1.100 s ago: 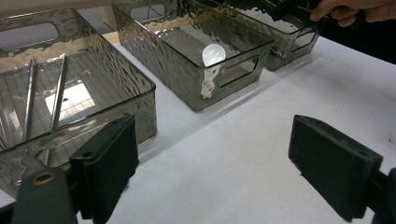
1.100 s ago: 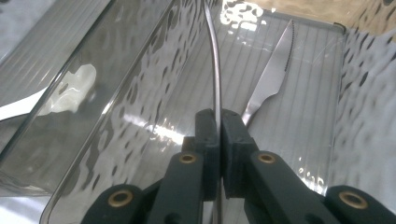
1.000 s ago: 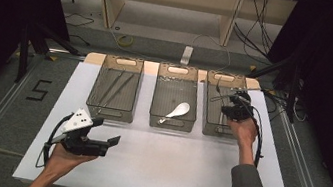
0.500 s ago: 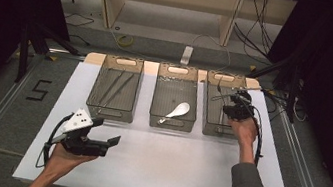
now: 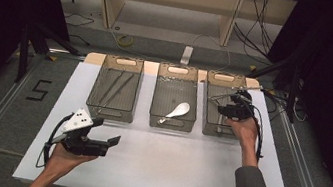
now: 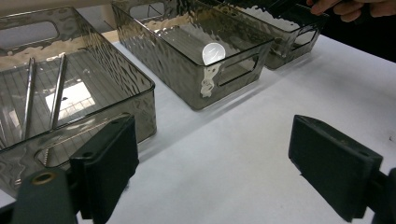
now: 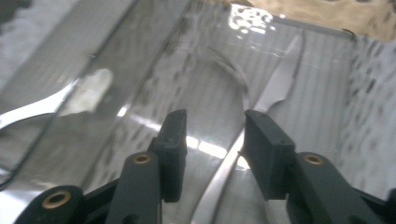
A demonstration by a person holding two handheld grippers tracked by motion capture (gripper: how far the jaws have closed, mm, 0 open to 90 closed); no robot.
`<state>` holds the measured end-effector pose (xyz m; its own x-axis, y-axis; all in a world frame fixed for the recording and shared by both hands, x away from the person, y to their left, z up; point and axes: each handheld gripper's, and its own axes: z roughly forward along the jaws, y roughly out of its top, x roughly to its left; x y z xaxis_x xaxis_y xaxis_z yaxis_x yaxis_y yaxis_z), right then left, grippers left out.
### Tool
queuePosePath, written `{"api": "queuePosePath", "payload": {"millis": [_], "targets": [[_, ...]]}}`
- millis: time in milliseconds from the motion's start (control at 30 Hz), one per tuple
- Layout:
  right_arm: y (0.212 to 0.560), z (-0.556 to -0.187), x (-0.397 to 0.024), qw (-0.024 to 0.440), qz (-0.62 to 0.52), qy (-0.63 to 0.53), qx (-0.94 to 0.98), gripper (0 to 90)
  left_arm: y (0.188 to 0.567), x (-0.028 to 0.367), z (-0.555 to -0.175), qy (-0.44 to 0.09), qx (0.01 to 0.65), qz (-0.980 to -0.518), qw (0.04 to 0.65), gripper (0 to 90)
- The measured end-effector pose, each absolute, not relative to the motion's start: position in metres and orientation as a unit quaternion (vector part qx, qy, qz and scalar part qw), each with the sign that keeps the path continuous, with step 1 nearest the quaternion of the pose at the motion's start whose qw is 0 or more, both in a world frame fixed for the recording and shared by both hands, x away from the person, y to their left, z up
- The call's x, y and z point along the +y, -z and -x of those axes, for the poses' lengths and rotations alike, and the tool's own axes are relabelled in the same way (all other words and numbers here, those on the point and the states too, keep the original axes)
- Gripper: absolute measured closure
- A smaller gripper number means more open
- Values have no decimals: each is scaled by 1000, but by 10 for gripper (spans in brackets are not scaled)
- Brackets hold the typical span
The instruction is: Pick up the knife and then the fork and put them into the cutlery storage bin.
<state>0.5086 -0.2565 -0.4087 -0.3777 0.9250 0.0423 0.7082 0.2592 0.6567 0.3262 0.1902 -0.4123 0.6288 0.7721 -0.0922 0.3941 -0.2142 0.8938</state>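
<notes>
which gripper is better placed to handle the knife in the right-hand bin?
Right. The right gripper is already inside the smoked clear plastic bin, its jaws just opened and apart over the silver metal knife. The left gripper hovers open over the white tabletop, well short of it.

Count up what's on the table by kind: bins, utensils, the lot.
Clear smoky bins: 3, left, middle, right
Metal chopsticks in the left bin: 2
White spoon in the middle bin: 1
Metal knife in the right bin: 1
Total: 7
</notes>
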Motion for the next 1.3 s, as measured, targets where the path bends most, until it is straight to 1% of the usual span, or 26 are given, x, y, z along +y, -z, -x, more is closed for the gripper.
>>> {"api": "queuePosePath", "payload": {"millis": [233, 433, 700, 867, 1300], "targets": [[398, -490, -247, 173, -497, -340, 780, 459, 412, 190, -326, -191, 386, -756, 494, 151], [393, -464, -235, 166, -471, -379, 779, 384, 413, 190, -327, -187, 387, -756, 495, 151], [392, -424, -225, 156, -432, -438, 773, 352, 413, 190, -327, -182, 387, -755, 497, 151], [390, -402, -219, 162, -408, -464, 770, 347, 413, 190, -326, -179, 387, -754, 499, 151], [400, -373, -212, 152, -383, -493, 767, 308, 413, 189, -327, -174, 382, -757, 501, 151]]}}
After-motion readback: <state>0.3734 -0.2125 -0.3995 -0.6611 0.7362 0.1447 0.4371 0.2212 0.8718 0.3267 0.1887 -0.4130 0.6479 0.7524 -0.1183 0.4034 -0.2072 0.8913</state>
